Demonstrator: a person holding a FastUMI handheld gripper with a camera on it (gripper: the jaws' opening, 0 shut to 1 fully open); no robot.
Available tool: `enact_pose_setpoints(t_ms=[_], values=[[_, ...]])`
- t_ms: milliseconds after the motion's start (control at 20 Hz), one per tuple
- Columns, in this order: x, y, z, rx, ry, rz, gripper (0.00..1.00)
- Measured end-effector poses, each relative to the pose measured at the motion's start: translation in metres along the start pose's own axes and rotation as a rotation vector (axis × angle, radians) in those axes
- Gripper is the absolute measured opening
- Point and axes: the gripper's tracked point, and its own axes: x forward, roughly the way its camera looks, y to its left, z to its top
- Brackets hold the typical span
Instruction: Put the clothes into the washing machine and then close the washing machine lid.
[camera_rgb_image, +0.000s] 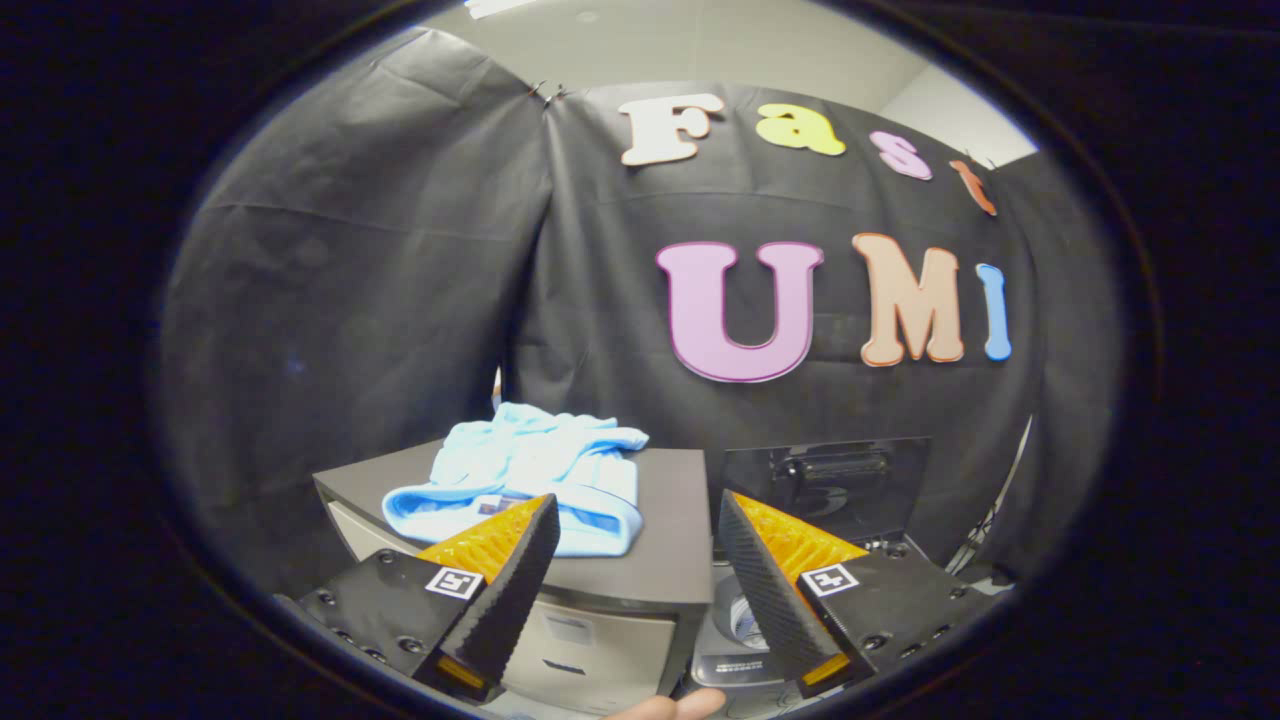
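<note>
Nearest the camera, the gripper (636, 560) has its fingers spread wide, holding nothing. Just beyond them, the crumpled light-blue cloth garment (525, 480) sits on the grey cabinet top (670, 500), near its front edge. Past the right finger, the small grey washing machine (740, 640) has its dark lid (825, 490) up, so I'd say nothing's done yet.

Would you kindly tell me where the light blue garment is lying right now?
The light blue garment lies crumpled on the dark cabinet top, just beyond the open claw, left of the washing machine with its raised lid.
</note>
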Motion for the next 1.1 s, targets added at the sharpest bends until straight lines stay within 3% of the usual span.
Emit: enact_pose_setpoints(t_ms=[200,300,550,600,800,1100], values=[[0.043,0.046,0.031,0.022,-0.008,0.044,1.0],[0.065,0.063,0.031,0.018,0.05,0.062,1.0],[0.106,0.095,-0.045,-0.006,0.349,0.101,1.0],[0.106,0.097,-0.063,-0.032,0.422,0.099,0.95],[0.123,0.103,-0.051,0.079,0.36,0.062,0.85],[0.127,0.097,-0.055,0.094,0.394,-0.025,0.74]])
